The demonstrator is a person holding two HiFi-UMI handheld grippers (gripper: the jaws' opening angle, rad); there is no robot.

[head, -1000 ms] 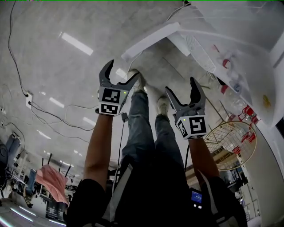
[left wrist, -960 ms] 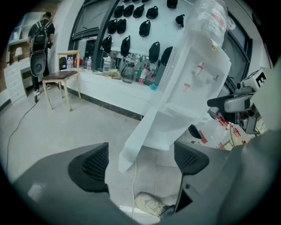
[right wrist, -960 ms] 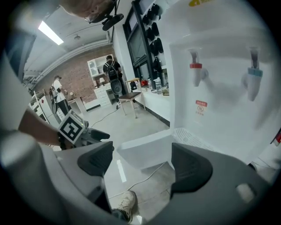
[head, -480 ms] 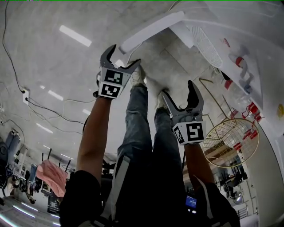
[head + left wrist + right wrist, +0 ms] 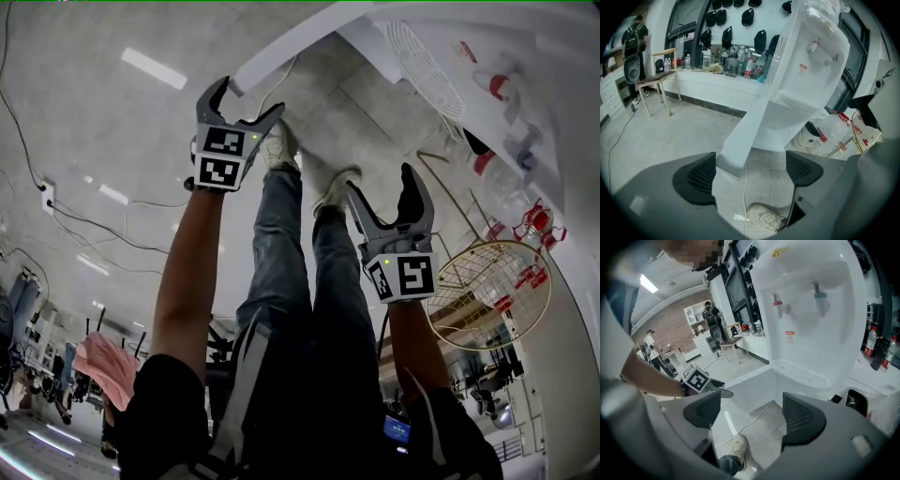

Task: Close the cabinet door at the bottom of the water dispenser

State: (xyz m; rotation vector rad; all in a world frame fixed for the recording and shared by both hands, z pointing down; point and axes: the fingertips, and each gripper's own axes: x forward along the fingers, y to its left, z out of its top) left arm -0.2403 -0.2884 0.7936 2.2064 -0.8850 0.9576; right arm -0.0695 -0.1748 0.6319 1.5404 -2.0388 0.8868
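Flanking cabinet door [image 5: 740, 136] edge, left tool [image 5: 248, 97]; contact unclear.

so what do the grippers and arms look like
Both the left gripper and right gripper are grey, with two curved, pointed fingers, black ribbed pads, and a cube of black-and-white square markers at the base. The forearms are bare; the sleeves are short and black.

Bright, even light — fisheye-warped edges, floor glare
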